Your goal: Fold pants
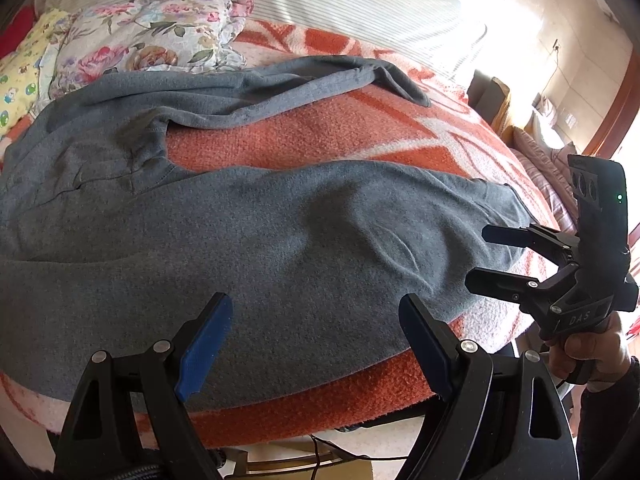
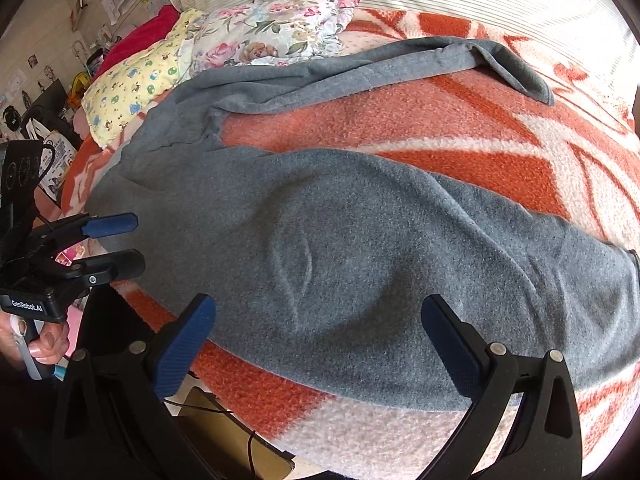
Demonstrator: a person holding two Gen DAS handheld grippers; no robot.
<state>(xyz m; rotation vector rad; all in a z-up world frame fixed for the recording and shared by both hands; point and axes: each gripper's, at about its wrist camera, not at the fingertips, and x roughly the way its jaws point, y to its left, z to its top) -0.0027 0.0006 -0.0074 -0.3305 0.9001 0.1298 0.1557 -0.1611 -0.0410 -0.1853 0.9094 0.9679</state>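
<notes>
- Zero folds done so far, as far as we can tell: the grey pants [image 1: 248, 240] lie spread out on the bed, on top of an orange-and-white blanket [image 1: 320, 140].
- Near leg runs flat along the bed's front edge with a few soft ripples in it; the far leg [image 2: 360, 68] is splayed away toward the striped bedding, its cuff flipped over.
- Our left claw [image 1: 316, 344] hovers over the near leg, blue pads wide apart, gripping nothing.
- Right claw [image 2: 320, 344] is the same deal: spread open above that leg, empty, down toward the cuff end.
- Floral pillow [image 2: 276, 28] and a yellow one [image 2: 132, 84] sit just past the waist end, so not much spare room there.
- Basically everything's left: we reckon bring the legs together first, then fold lengthwise into a bundle.
</notes>
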